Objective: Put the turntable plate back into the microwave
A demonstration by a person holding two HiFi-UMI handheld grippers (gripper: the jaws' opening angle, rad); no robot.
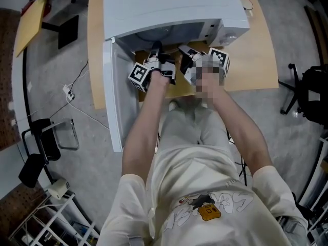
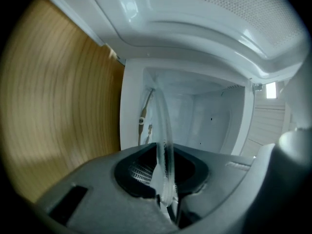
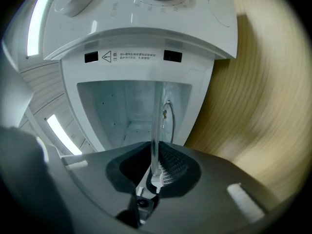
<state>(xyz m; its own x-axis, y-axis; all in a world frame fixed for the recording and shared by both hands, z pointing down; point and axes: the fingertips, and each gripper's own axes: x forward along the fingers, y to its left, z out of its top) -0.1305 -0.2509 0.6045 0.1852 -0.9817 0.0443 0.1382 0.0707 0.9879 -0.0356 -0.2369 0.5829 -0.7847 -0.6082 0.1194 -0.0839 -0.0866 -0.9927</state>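
Two claws, left gripper and right gripper, each clamped on rim of glass turntable plate, held at open mouth of microwave. Risk: smooth thin rim slips from grip, or plate knocks microwave if hands move unevenly.

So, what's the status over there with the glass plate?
Left tool, right tool: both shut on the turntable plate edge. Plate held at the open microwave mouth, not yet set down. Nothing seen in the way inside.
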